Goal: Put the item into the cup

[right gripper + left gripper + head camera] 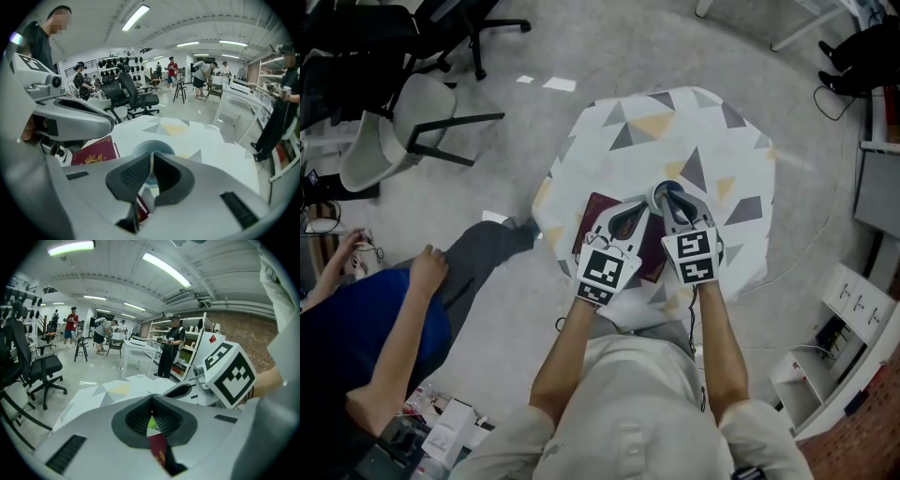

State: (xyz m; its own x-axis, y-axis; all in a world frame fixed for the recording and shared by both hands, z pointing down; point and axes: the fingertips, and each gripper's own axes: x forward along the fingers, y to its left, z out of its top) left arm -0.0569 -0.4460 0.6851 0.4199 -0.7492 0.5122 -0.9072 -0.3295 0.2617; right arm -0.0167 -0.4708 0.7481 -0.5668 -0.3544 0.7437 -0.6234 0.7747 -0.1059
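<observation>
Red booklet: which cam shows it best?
Right gripper view: the red booklet shows its cover and gold crest plainly, left of the jaws. Head view: the left gripper and right gripper hang over it, so only its edges show. Left gripper view: just a thin strip through the jaw gap.

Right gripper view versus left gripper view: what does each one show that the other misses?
Only the right gripper view shows the cup, its rim just beyond the jaws, and the gold crest on the maroon booklet. Only the left gripper view shows a small green object, glimpsed through the gap under its jaw tips. Both show the booklet lying on the patterned tablecloth.
</observation>
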